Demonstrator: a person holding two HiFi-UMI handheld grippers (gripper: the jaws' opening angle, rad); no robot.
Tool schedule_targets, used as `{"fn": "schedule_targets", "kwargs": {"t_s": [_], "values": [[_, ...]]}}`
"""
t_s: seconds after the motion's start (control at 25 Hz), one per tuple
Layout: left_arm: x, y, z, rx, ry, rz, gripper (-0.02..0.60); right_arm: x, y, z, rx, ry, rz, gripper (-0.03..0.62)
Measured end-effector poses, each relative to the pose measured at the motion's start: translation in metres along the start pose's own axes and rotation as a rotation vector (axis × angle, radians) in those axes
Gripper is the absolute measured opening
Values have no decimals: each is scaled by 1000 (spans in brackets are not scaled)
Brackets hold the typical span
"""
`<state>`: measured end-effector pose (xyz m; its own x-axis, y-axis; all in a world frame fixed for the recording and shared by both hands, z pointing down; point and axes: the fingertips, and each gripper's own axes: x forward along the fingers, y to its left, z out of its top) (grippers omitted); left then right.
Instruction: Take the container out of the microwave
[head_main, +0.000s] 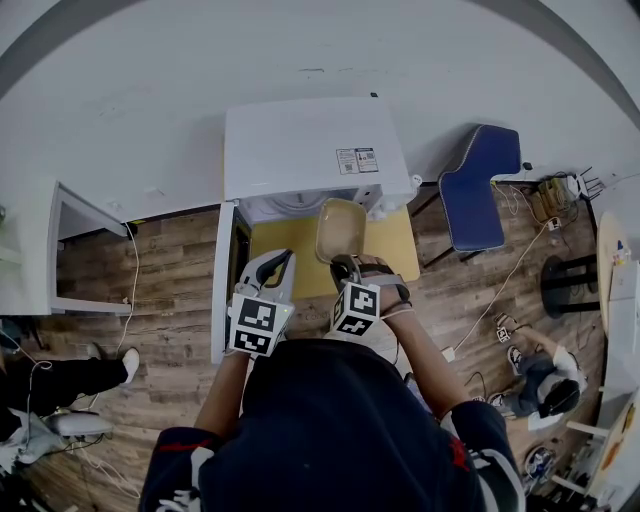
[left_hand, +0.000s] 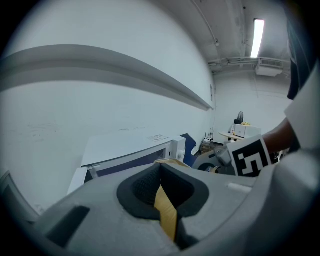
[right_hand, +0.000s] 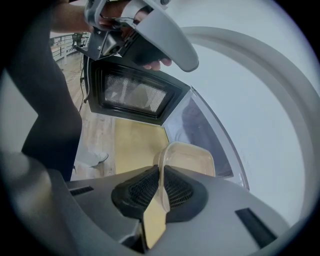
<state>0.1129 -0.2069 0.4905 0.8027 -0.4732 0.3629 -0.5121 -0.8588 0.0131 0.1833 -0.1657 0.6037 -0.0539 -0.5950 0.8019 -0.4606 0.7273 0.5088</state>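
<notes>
A white microwave (head_main: 300, 150) stands on a yellow table (head_main: 280, 255), its door (head_main: 222, 280) swung open to the left. My right gripper (head_main: 345, 265) is shut on the near rim of a clear, shallow container (head_main: 340, 228), held tilted in front of the oven's opening. In the right gripper view the container (right_hand: 187, 157) juts out past the right gripper (right_hand: 161, 175), with the open door (right_hand: 132, 95) behind it. My left gripper (head_main: 275, 268) hovers beside the door, apart from the container. Its jaws are closed with nothing between them, and the microwave (left_hand: 130, 150) lies ahead of the left gripper (left_hand: 160, 172).
A blue chair (head_main: 480, 185) stands right of the table. A person (head_main: 540, 385) sits on the wood floor at the lower right, near cables. A white cabinet (head_main: 50, 250) is at the left, with someone's leg (head_main: 90, 375) below it.
</notes>
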Motion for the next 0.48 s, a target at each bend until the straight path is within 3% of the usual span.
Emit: {"fn": "schedule_targets", "kwargs": {"t_s": [0.48], "values": [[3,2,0,3,1,-8,14,2,-4,2,-2,-5,0,35]]}}
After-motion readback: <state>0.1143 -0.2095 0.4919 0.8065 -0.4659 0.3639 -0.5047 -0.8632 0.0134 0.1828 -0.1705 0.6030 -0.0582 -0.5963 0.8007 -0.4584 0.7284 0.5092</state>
